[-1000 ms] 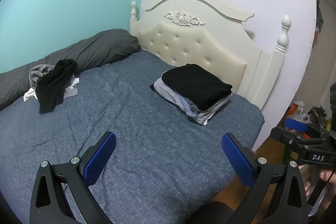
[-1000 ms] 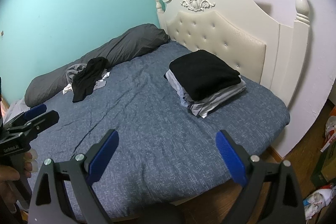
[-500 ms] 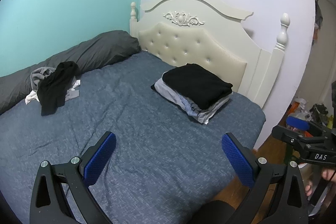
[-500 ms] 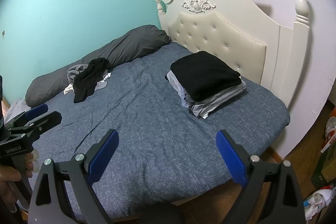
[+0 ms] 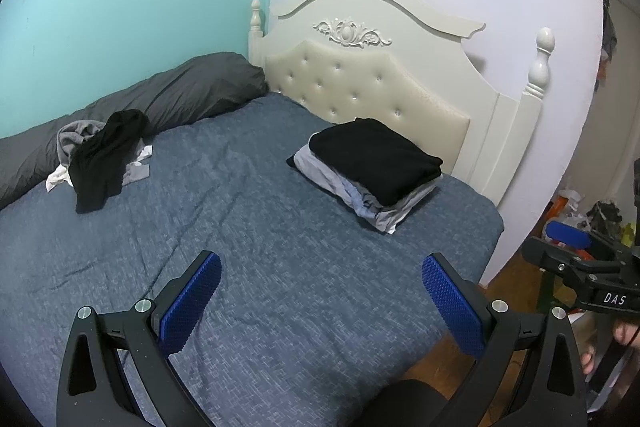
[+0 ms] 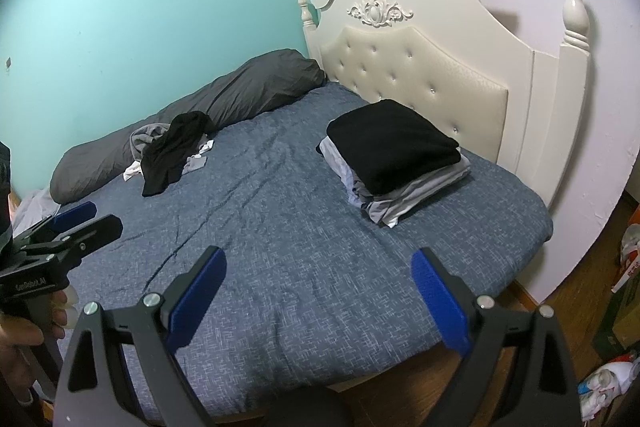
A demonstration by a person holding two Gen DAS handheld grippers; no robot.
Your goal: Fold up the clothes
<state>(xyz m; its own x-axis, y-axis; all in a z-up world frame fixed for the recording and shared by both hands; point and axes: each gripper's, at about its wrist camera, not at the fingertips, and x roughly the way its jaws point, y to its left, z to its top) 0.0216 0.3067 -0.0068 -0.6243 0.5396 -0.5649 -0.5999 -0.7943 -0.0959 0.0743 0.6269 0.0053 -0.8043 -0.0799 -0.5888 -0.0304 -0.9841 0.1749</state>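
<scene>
A stack of folded clothes [image 5: 374, 173] [image 6: 394, 161], black garment on top and grey ones below, lies near the headboard. A loose heap of unfolded clothes [image 5: 106, 157] [image 6: 174, 151], black over grey and white, sits at the far side by the dark pillow. My left gripper [image 5: 320, 267] hangs open above the bed's near edge, nothing between its blue pads. Over the same edge, further right, my right gripper [image 6: 318, 259] is open and holds nothing. Each gripper also shows in the other's view: right gripper [image 5: 560, 247], left gripper [image 6: 80, 217].
The blue bedspread [image 5: 248, 247] [image 6: 288, 227] covers the bed. A long dark grey pillow [image 5: 172, 99] [image 6: 208, 107] lies along the teal wall. The cream headboard [image 5: 376, 75] [image 6: 432, 67] stands behind the stack. Clutter sits on the wooden floor [image 6: 616, 311] at right.
Both views have shifted slightly; the grippers have drawn back a little from the bed. The jaws stay open and the clothes have not moved.
</scene>
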